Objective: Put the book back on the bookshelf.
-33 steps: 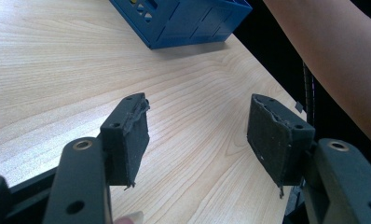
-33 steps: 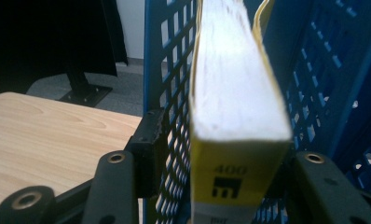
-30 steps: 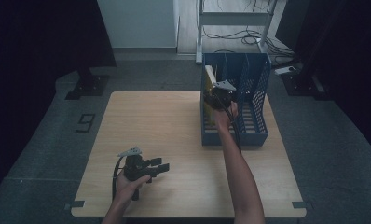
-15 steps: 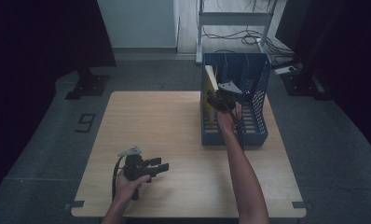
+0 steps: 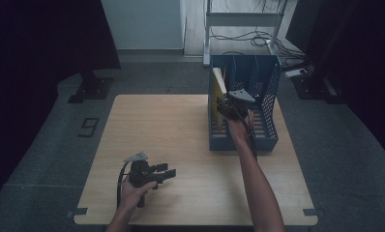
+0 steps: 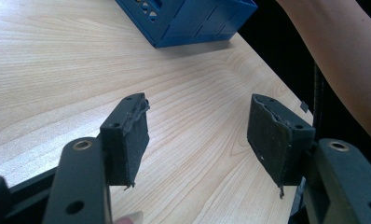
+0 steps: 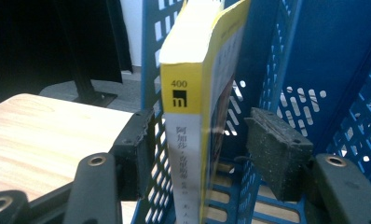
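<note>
A book with a yellow spine (image 7: 186, 140) stands upright in the leftmost slot of the blue file rack (image 5: 268, 87); in the high view the book (image 5: 219, 81) shows at the rack's left wall. My right gripper (image 7: 200, 116) is open with the book between its jaws, and a gap separates the right pad (image 7: 277, 149) from the cover. From above, the right gripper (image 5: 223, 107) reaches into the rack's left side. My left gripper (image 5: 169, 173) rests low over the table's near left, and its own view shows the left gripper (image 6: 200, 100) open with nothing between the jaws.
The wooden table (image 5: 171, 125) has bare surface between the two hands. The blue rack's corner (image 6: 193, 23) lies ahead of the left gripper, with the other forearm (image 6: 342, 60) at the right. A metal shelf frame (image 5: 244, 19) and cables stand behind the table.
The right hand has shifted slightly at the rack, and the book stands straighter in its slot. The left hand has stayed still.
</note>
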`<state>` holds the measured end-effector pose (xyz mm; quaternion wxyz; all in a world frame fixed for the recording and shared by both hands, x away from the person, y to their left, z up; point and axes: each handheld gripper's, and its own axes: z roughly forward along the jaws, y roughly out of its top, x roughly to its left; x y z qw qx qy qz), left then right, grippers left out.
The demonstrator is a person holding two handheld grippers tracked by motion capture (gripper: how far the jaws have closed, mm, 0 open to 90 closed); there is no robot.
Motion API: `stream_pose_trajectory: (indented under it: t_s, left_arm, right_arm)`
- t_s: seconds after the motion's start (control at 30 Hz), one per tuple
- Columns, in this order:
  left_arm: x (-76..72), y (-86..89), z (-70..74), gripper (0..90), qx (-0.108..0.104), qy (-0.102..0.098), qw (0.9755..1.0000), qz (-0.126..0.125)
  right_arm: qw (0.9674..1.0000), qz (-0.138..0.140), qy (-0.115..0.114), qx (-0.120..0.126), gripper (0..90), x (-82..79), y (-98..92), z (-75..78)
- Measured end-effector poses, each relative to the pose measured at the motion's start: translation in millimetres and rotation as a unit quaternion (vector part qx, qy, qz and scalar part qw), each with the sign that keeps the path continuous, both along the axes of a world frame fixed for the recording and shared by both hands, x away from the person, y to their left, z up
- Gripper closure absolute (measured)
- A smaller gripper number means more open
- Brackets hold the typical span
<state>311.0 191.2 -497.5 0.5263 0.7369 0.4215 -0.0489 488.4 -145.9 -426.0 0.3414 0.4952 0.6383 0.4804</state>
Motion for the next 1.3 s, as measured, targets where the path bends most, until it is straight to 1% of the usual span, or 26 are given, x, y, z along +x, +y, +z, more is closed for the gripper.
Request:
stream_pose_trajectory:
  t_s: [0.27,0.4,0.53,0.6,0.67,0.7,0.73,0.77,0.8,0.87,0.93,1.0,1.07,1.13,1.3]
  left_arm:
    - [0.1,-1.3,-1.0,38.1,0.001,0.002,1.0000,-0.002]
    - [-0.3,-2.0,-1.0,38.1,0.003,0.001,1.0000,-0.003]
    - [-0.5,-2.4,-1.1,38.1,0.002,0.001,1.0000,-0.004]
    - [-0.6,-2.8,-1.5,38.1,0.003,0.001,1.0000,-0.003]
    - [-0.5,-3.0,-1.9,38.1,0.005,0.002,1.0000,-0.004]
    - [-0.3,-3.0,-2.1,38.1,0.005,0.002,1.0000,-0.004]
    - [-0.3,-3.1,-2.2,38.1,0.005,0.002,1.0000,-0.004]
    - [-0.1,-3.1,-2.4,38.1,0.005,0.003,1.0000,-0.004]
    - [0.1,-3.1,-2.6,38.1,0.006,0.002,1.0000,-0.004]
    - [0.2,-3.0,-2.7,38.1,0.008,0.002,1.0000,-0.004]
    - [0.3,-2.5,-2.6,38.1,0.007,0.002,1.0000,-0.003]
    - [-0.2,-2.1,-2.0,38.0,0.009,0.000,1.0000,-0.001]
    - [0.0,-1.1,-1.9,38.0,0.012,-0.001,0.9999,0.001]
    - [0.4,-0.4,-2.2,38.0,0.015,-0.002,0.9999,0.003]
    - [0.7,0.2,-2.5,38.0,0.015,-0.001,0.9999,0.003]
  right_arm:
    - [0.9998,0.017,-0.005,0.001,40.9,-18.4,-3.2,0.8]
    - [0.9997,0.026,-0.001,-0.002,40.4,-28.9,-6.3,0.5]
    - [0.9994,0.033,-0.006,-0.006,41.2,-42.8,-11.9,1.3]
    - [0.9993,0.038,-0.004,-0.007,41.2,-49.5,-14.7,1.6]
    - [0.9990,0.042,-0.010,-0.006,41.7,-57.9,-17.1,1.2]
    - [0.9989,0.046,-0.011,-0.003,41.7,-62.3,-18.5,1.0]
    - [0.9985,0.053,-0.007,0.008,41.6,-67.7,-20.4,0.7]
    - [0.9983,0.056,-0.007,0.014,41.7,-69.9,-21.2,0.4]
    - [0.9979,0.061,-0.009,0.020,41.7,-76.0,-22.7,-0.5]
    - [0.9976,0.067,-0.009,0.016,41.6,-85.1,-24.2,-1.9]
    - [0.9970,0.073,-0.011,0.025,41.6,-94.2,-26.1,-4.3]
    - [0.9965,0.079,-0.008,0.025,41.5,-101.9,-27.5,-6.0]
    - [0.9964,0.081,-0.011,0.025,41.6,-113.8,-30.5,-9.7]
    - [0.9963,0.082,-0.012,0.025,41.5,-120.7,-33.0,-13.0]
    - [0.9964,0.081,-0.014,0.022,41.2,-145.0,-42.3,-28.0]
